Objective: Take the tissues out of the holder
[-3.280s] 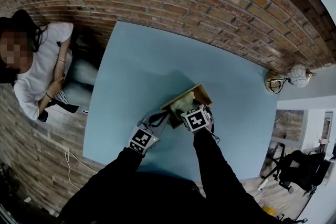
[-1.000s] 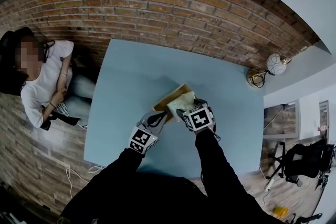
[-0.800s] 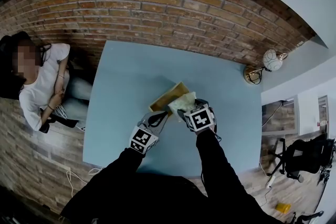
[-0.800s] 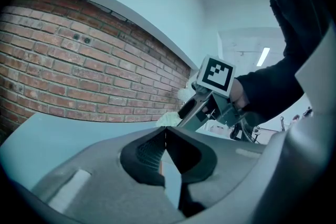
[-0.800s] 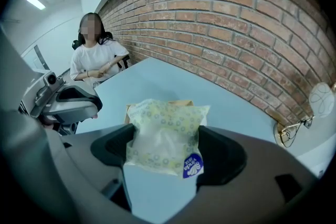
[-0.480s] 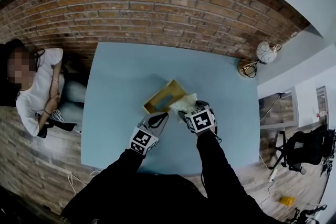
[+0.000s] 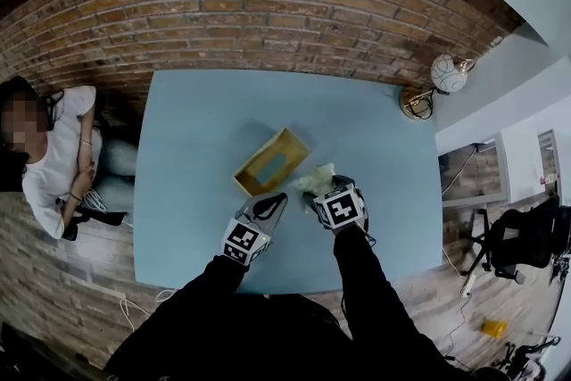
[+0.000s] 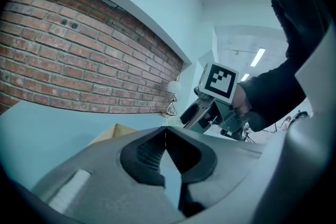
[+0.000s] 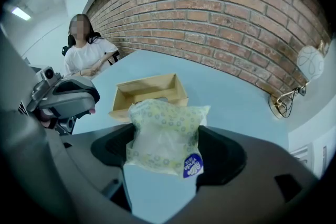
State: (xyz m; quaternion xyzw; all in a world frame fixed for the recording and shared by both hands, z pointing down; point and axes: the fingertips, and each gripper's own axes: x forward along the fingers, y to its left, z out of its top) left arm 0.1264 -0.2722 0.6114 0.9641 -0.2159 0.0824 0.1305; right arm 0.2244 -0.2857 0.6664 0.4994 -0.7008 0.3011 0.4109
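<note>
Right gripper view: soft yellow-patterned plastic pack of tissues [image 9: 164, 136] clamped between the jaws of the right hand-held gripper [image 9: 166, 157], held clear of the shallow light-wood box holder [image 9: 149, 93] on the pale blue worktop [image 7: 375, 129]. Left hand-held gripper [image 8: 166, 136] closed on nothing, near the holder. Removal judged done; seemingly only setting the pack down left.

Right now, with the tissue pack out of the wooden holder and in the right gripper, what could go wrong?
1. The tissue pack is soft, slick plastic pinched only at its sides by the right gripper's fingers; it may slip or crumple.
2. The wooden holder sits unheld on the table, not far beyond the pack. The left gripper is shut and empty, so a low swing could knock the holder.
</note>
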